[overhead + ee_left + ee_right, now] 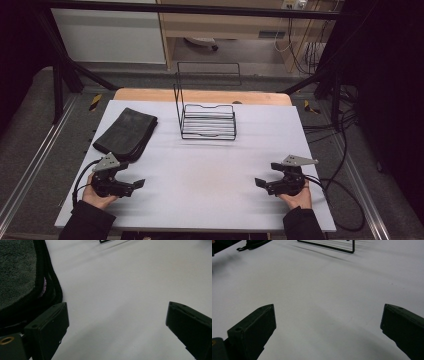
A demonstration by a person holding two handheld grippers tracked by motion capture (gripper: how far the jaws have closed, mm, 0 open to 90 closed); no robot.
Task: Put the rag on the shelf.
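High view first: my left gripper (134, 185) rests low over the near-left part of the white table (210, 175), jaws spread wide with nothing between them, tips aimed toward the table's middle. My right gripper (261, 183) sits opposite at the near-right, likewise spread wide and empty, tips aimed inward toward the left one. The two are well apart, with bare surface between.

From the left gripper view, both jaws stand far apart over plain white surface. The folded dark cloth (17, 270) lies just beside the left-hand jaw in that view; whether it touches the jaw I cannot tell. Its top face is a grey, towel-like nap, bound with a thick black edging, and a sliver of pinkish colour shows between the stacked layers.

Seen from above, the cloth (126, 134) is a flat, dark, oblong fold at the left side of the table, just beyond my left gripper. Its long axis runs diagonally, from the near-left toward the far centre.

Wire rack (207, 120): black, open-framed, standing at the far middle of the table with a tall upright back on its left side. Its basket holds nothing. Its near edge (329, 246) appears at the top of the right gripper view.
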